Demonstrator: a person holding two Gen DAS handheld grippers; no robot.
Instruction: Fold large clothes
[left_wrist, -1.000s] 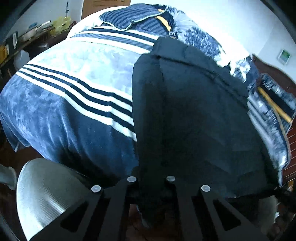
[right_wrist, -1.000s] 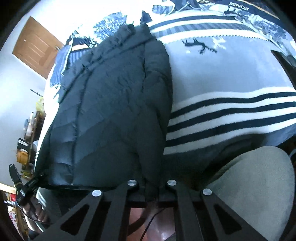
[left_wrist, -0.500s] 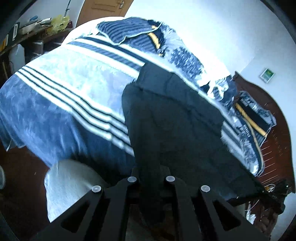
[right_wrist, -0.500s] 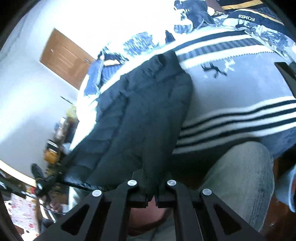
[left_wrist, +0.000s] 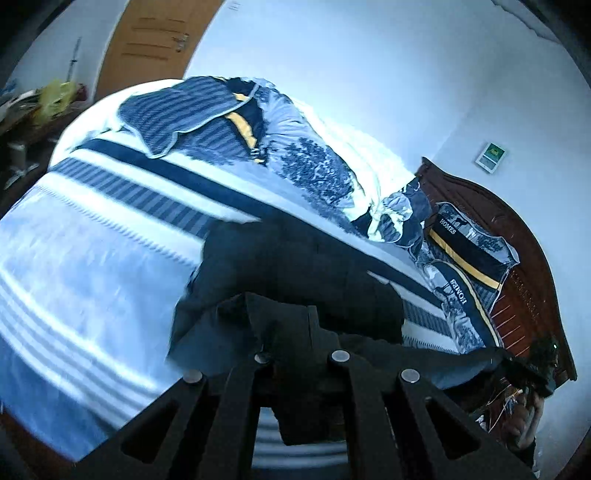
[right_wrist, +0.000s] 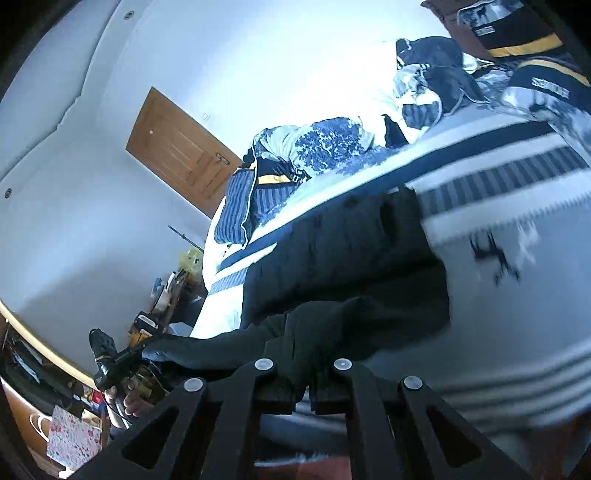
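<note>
A large black puffer jacket (left_wrist: 295, 266) lies on the striped bed, its near hem lifted and curling over toward the collar. My left gripper (left_wrist: 301, 356) is shut on the hem's left corner. My right gripper (right_wrist: 303, 363) is shut on the hem's right corner, and the jacket (right_wrist: 351, 258) bulges in front of it. Each gripper shows small in the other's view, the right one (left_wrist: 535, 373) at the far right and the left one (right_wrist: 114, 362) at the far left, with the hem stretched between them.
The bed has a blue and white striped blanket (left_wrist: 92, 258). A bunched quilt and pillows (left_wrist: 314, 166) lie at the far side by the wooden headboard (left_wrist: 517, 240). A wooden door (right_wrist: 177, 147) and a cluttered shelf (right_wrist: 162, 295) stand at the left.
Both grippers have risen and moved forward over the bed with the hem held, so the jacket's lower half now folds up over its upper half. My legs have left both views.
</note>
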